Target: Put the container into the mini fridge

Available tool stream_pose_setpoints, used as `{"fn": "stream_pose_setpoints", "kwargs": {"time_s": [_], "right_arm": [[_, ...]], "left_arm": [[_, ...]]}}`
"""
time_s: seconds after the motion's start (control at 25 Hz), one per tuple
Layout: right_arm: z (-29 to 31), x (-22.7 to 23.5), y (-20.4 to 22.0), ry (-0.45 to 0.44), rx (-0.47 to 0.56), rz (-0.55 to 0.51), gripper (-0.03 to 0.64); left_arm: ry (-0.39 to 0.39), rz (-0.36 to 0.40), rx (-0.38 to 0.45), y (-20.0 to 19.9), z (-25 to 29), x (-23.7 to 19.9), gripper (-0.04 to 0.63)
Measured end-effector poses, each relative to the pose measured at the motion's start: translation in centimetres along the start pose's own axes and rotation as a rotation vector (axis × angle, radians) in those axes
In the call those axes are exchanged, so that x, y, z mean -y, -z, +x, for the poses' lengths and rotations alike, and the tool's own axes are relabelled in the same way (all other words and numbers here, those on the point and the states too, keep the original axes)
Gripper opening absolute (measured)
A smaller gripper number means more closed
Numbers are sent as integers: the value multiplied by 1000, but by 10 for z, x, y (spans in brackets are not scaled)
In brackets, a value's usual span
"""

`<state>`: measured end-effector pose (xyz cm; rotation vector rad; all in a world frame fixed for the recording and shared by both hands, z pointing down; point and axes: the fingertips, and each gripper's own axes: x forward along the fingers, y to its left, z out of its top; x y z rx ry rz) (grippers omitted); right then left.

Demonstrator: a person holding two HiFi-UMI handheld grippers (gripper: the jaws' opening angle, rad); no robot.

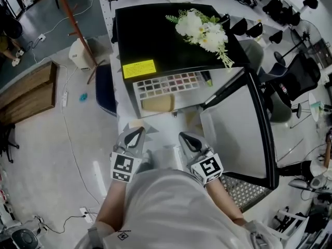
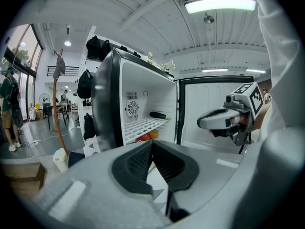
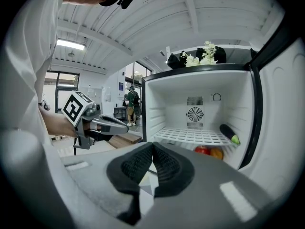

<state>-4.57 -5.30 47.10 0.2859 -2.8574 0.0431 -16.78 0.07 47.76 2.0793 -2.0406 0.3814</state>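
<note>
closed jaws; flowers (image 1: 204, 29) atop open mini fridge (image 1: 155, 38)

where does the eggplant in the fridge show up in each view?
Head view: not in it; the fridge top hides it.
Left gripper view: eggplant on the wire shelf, near centre.
Right gripper view: right of centre, at the shelf's right end.
Shared landmark: white flowers on the fridge.
</note>
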Motion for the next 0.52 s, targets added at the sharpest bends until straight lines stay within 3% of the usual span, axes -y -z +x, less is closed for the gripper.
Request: {"fn": "stream_pose_setpoints", "kwargs": {"time_s": [0.52], "right_arm": [[3,-1,4,11,-9,6,3]], "left_arm": [[25,8,-38,10,4,-1,9]]}}
